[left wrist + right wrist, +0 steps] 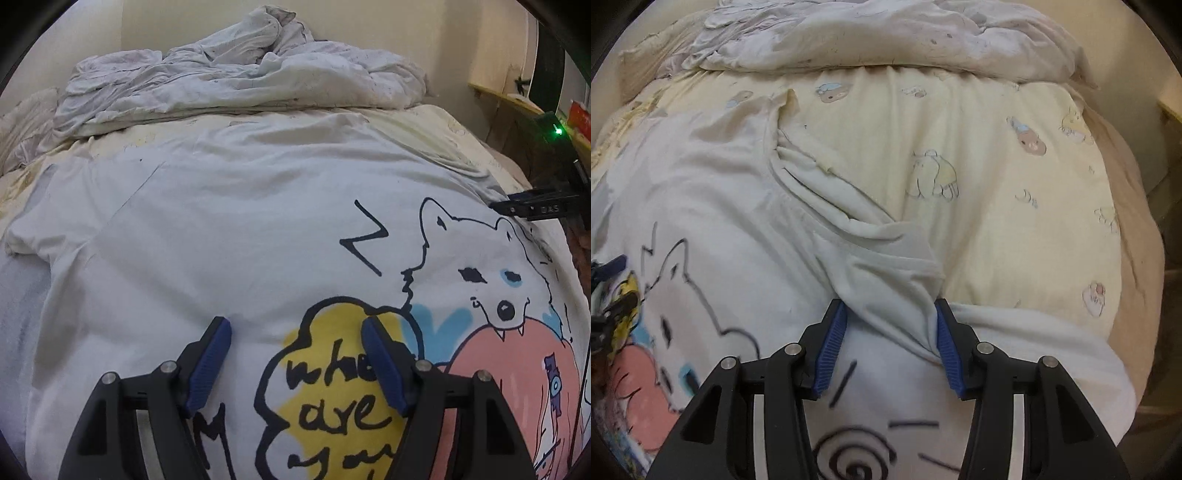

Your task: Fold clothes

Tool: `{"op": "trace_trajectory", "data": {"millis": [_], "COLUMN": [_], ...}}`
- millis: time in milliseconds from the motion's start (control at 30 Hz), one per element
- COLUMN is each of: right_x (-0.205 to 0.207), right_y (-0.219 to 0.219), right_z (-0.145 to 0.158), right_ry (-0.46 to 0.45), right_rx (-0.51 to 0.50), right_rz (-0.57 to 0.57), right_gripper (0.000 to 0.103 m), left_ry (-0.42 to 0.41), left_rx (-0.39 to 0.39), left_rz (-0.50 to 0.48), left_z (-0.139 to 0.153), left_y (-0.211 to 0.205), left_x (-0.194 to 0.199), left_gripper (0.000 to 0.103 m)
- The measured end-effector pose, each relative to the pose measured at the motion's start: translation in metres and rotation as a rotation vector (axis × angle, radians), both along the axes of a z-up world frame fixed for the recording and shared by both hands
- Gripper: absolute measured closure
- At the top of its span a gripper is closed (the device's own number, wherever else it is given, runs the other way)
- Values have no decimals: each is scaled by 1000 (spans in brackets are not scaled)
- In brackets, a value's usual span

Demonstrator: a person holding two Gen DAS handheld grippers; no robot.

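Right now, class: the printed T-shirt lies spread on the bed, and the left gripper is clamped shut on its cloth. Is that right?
Not quite. In the left wrist view the left gripper hangs open over the T-shirt, with its pads apart and no cloth pinched. The T-shirt does lie spread on the bed.

1 printed T-shirt [229,229], 1 crumpled duvet [236,77], 2 grippers [295,328] [891,312]

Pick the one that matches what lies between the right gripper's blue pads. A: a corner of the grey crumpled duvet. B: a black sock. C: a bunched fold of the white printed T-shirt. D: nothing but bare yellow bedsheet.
C: in the right wrist view a gathered fold of the white T-shirt runs down between the right gripper pads.
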State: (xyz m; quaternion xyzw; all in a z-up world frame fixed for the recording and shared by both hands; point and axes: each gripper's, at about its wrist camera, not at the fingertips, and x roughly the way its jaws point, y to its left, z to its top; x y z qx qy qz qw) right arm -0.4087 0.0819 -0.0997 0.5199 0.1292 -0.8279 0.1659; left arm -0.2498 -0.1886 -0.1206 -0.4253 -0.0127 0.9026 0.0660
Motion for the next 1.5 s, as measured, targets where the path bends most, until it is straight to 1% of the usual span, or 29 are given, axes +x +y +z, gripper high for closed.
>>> {"op": "trace_trajectory", "data": {"millis": [67, 133, 200, 233, 333, 400, 433, 467, 500, 533, 567, 600, 633, 700, 733, 800, 867, 933, 967, 1033, 1100, 1167, 1233, 1300, 1367, 1400, 1433, 1467, 1500], "right_x": [-5, -14, -31, -40, -60, -59, -62, -66, -70, -75, -73, -66, -60, -48, -42, -40, -57, -78, -88, -101, -106, -109, -112, -115, -113, -109, -104, -99, -88], "right_y": [5, 4, 1, -1, -12, -17, -21, -24, -30, -36, -38, -41, -43, -48, -53, -64, -66, -54, -47, -19, 11, 39, 70, 79, 80, 75, 71, 66, 59], "right_z": [12, 33, 45, 47, 43, 44, 41, 37, 26, 15, 10, 9, 15, 27, 39, 48, 38, 24, 18, 22, 41, 56, 64, 55, 36, 22, 15, 9, 7], "right_ry": [3, 55, 47, 38, 16, 15, -6, -28, -69, -109, -130, -112, -71, 14, 101, 218, 148, 10, -59, -204, -221, -209, -163, -182, -230, -270, -292, -311, -302], "right_rx": [-42, -83, -140, -154, -151, -136, -127, -115, -68, -22, 5, 41, 72, 134, 180, 274, 285, 216, 175, -74, -243, -347, -395, -382, -350, -324, -314, -303, -278], "right_rz": [15, 66, 103, 112, 127, 151, 159, 167, 176, 186, 198, 219, 225, 236, 238, 241, 217, 175, 154, 133, 133, 107, 45, 29, 46, 64, 85, 108, 153], "right_gripper": [50, 49, 49, 49, 53, 53, 53, 54, 64, 83, 92, 96, 99, 99, 99, 98, 94, 85, 85, 85, 84, 81, 72, 72, 72, 72, 72, 72, 74], "left_ry": [16, 29, 40, 46, 66, 75, 78, 81, 83, 84, 85, 87, 88, 91, 92, 94, 94, 95, 95, 98, 100, 101, 102, 102, 103, 103, 104, 104, 104], "left_rx": [-16, -28, -38, -43, -67, -84, -87, -90, -92, -93, -94, -94, -93, -89, -88, -87, -88, -90, -89, -89, -88, -88, -89, -91, -92, -93, -94, -95, -95], "left_rz": [7, 12, 16, 18, 24, 26, 26, 27, 27, 26, 26, 27, 27, 28, 28, 27, 26, 26, 26, 26, 26, 25, 25, 25, 25, 26, 26, 26, 26], "left_z": [0, -1, -2, -2, -3, -3, -3, -3, -4, -4, -4, -4, -3, -4, -4, -4, -4, -3, -4, -3, -3, -3, -3, -3, -3, -3, -3, -3, -3], "left_y": [2, 3, 2, 2, 4, 6, 7, 7, 7, 7, 7, 7, 7, 6, 6, 6, 6, 6, 5, 5, 5, 5, 5, 5, 5, 6, 6, 6, 6], "left_x": [1, 3, 6, 7, 10, 10, 10, 10, 10, 10, 10, 11, 11, 12, 12, 12, 12, 12, 12, 12, 12, 12, 12, 12, 12, 12, 12, 12, 12], "left_gripper": [29, 28, 28, 28, 28, 28, 28, 28, 28, 28, 28, 28, 28, 28, 28, 28, 28, 28, 28, 28, 28, 28, 28, 28, 28, 28, 28, 28, 28]}}
